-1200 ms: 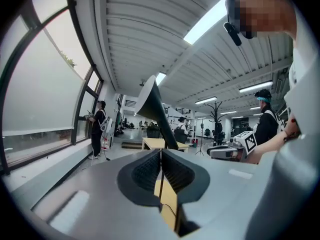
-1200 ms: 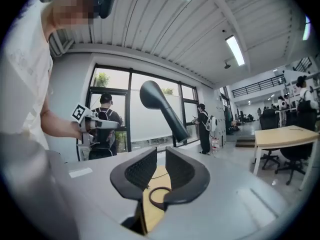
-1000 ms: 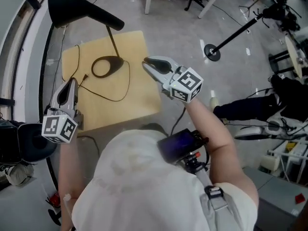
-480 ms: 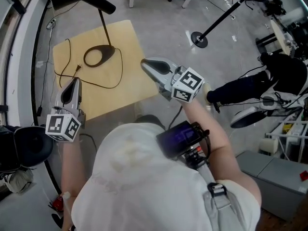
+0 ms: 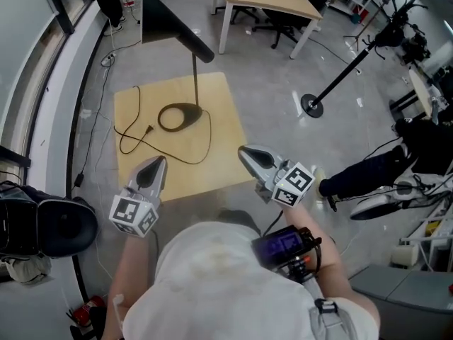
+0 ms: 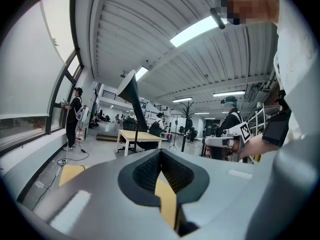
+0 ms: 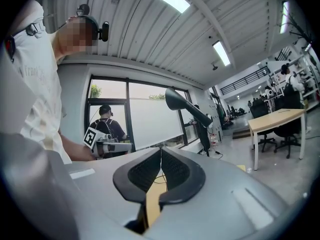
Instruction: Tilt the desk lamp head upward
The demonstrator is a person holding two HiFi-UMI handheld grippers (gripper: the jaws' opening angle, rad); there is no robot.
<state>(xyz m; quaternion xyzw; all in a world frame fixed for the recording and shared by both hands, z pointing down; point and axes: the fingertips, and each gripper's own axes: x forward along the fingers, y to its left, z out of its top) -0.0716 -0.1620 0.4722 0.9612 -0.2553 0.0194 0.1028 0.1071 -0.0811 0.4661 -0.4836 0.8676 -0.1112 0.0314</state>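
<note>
While two grippers are hovering at the near edge of one square light-wood table [image 5: 152,91], one black desk lamp [image 5: 193,111] with an oval ring base is standing at that table's far side. Its long black head [image 5: 166,21] is hanging beyond the far edge, and one black cord [image 5: 147,129] is lying across the tabletop. Left gripper [image 5: 157,167] jaws are sitting together, empty. Right gripper [image 5: 249,154] jaws have just been closing and are meeting on nothing.
</note>
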